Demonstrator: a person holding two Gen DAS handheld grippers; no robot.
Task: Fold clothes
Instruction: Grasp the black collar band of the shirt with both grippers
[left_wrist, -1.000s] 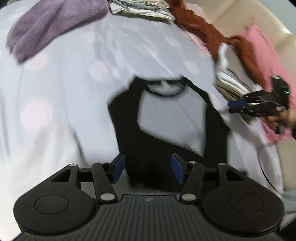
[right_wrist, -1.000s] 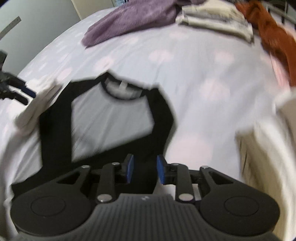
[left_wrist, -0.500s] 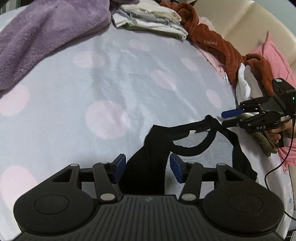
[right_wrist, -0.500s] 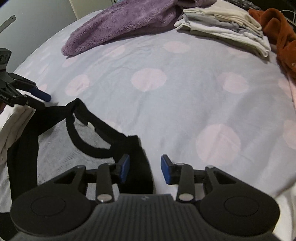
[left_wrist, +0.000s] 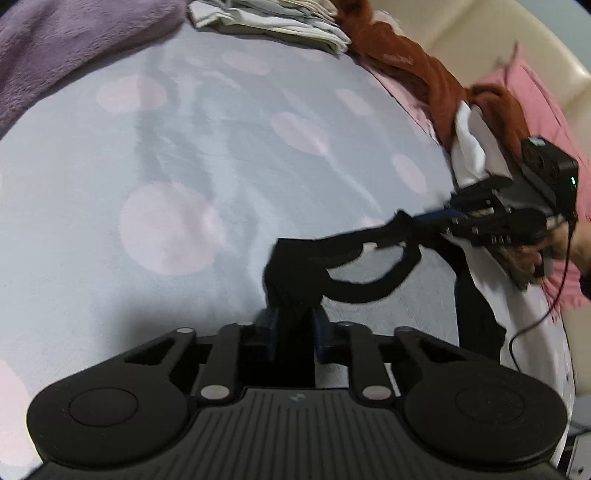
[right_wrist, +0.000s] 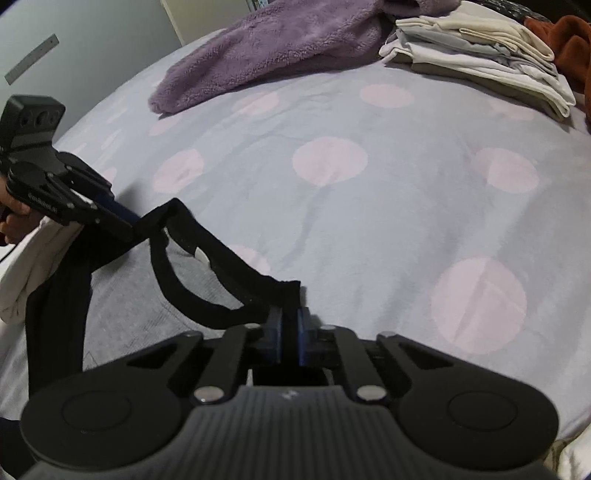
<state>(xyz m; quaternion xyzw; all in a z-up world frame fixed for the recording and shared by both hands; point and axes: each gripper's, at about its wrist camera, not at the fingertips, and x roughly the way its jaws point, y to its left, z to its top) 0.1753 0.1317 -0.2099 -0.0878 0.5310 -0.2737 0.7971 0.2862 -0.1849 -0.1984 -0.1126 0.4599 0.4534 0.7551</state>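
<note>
A grey shirt with black sleeves and neckband (right_wrist: 122, 302) lies on the lilac, pink-dotted bedspread (right_wrist: 369, 206). My left gripper (left_wrist: 293, 317) has black shoulder fabric (left_wrist: 291, 269) pinched between its blue pads, the jaws closing tight on it. My right gripper (right_wrist: 289, 317) is closing on the other shoulder, and the black cloth is squeezed between its pads. Each gripper shows in the other's view: the right gripper (left_wrist: 424, 218) at the right, the left gripper (right_wrist: 129, 221) at the left. The neckband hangs stretched between them.
A purple fleece (right_wrist: 277, 48) and a stack of folded pale clothes (right_wrist: 480, 55) lie at the far side. A rust-red garment (left_wrist: 413, 70), a white one (left_wrist: 469, 147) and a pink cushion (left_wrist: 535, 99) line the right edge. A cable (left_wrist: 535, 321) trails there.
Both grippers came down over the shirt's shoulders and went from open to closed on the black fabric. The neckline is now pulled up off the bedspread.
</note>
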